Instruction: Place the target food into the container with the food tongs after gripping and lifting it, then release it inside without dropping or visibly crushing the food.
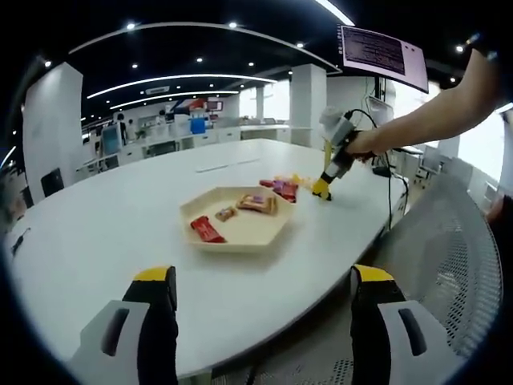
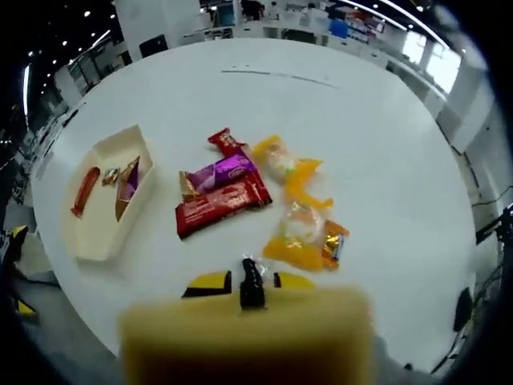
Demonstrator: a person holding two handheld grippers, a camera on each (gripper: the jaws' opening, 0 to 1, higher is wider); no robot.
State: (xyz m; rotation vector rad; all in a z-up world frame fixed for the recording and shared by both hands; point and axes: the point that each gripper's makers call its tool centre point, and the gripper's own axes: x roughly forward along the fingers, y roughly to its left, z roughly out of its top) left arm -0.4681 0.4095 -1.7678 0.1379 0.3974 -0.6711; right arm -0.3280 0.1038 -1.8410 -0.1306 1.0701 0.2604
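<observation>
One tray [image 2: 100, 233] holding three snacks [image 2: 84, 191]; about six wrapped snacks [image 2: 220, 204] loose on the surface [image 2: 361, 120].

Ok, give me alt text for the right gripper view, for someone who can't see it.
A pile of wrapped snacks, a long red bar, a purple wrapper and yellow-orange packets, lies on a white table just beyond the right gripper. To their left sits a cream tray already holding several snacks.

Left gripper [image 1: 264, 301]: two black jaws with yellow tips, each backed by a pale grey moulded housing bearing a dark oval slot. Right gripper [image 1: 321, 189]: grey body, yellow-and-black jaws, black cable trailing behind; in its own view [image 2: 247, 282], yellow jaw tips flank a black central part.
</observation>
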